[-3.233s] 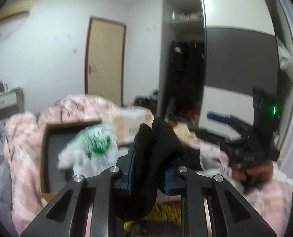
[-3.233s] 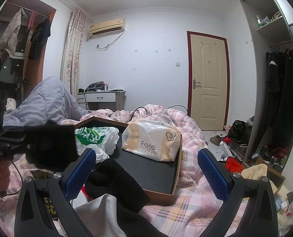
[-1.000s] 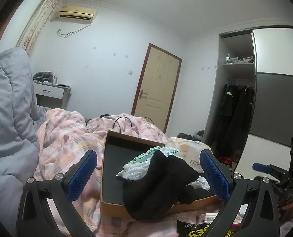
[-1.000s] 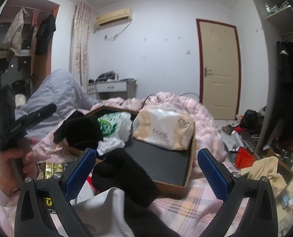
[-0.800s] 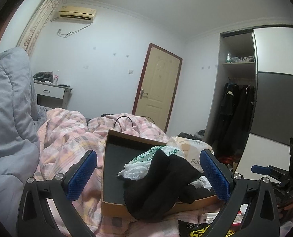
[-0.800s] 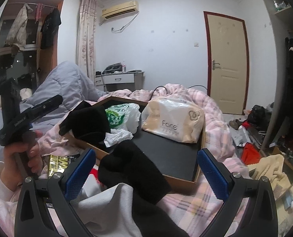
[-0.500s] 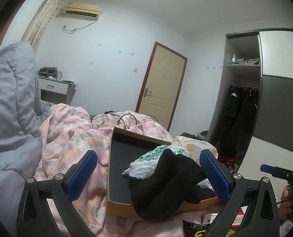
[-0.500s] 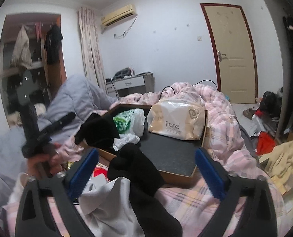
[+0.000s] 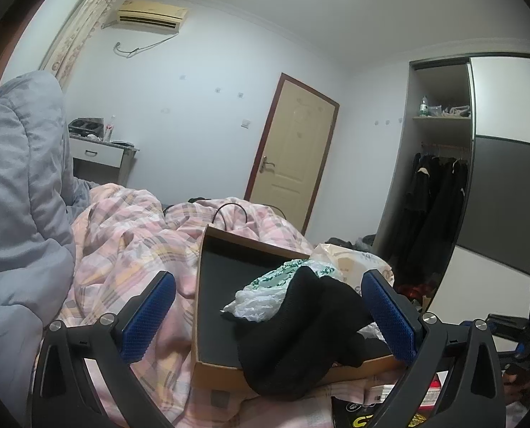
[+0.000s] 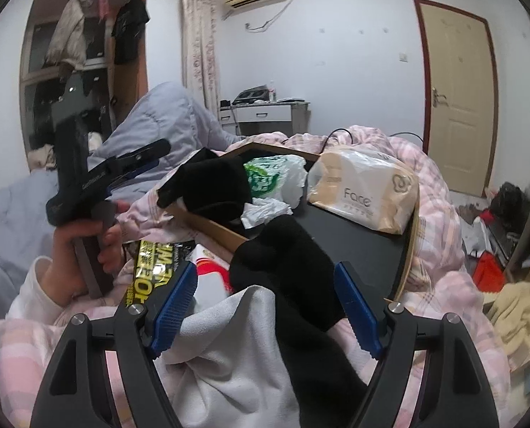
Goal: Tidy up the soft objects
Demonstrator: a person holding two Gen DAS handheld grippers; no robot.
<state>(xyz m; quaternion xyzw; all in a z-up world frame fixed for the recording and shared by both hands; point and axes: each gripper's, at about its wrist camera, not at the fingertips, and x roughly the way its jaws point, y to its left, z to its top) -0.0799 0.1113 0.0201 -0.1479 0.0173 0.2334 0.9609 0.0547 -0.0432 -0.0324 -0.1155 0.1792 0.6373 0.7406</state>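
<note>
In the left wrist view my left gripper [image 9: 268,317] is open and holds nothing. Just beyond it a black sock [image 9: 300,328] hangs over the near wall of the cardboard box [image 9: 215,371]. In the right wrist view the same sock [image 10: 211,185] sits on the box's left corner [image 10: 211,224], beside my left gripper [image 10: 151,160], which a hand holds. My right gripper [image 10: 265,310] is closing around a second black sock [image 10: 290,267] and a white-grey cloth [image 10: 229,342]. Both lie between its blue pads [image 10: 174,306], and no firm squeeze shows.
Inside the box lie a green-printed plastic bag [image 10: 272,174] and a beige tissue pack [image 10: 365,192]. A black and yellow packet [image 10: 151,267] lies on the pink checked quilt [image 10: 439,192]. A grey duvet [image 9: 19,196] is piled at the left. Clothes litter the floor [image 10: 489,271] by the wardrobe.
My left gripper let go of the black sock, which now rests on the box edge. The right gripper tipped down towards the second sock and the cloth, and its jaws have narrowed.
</note>
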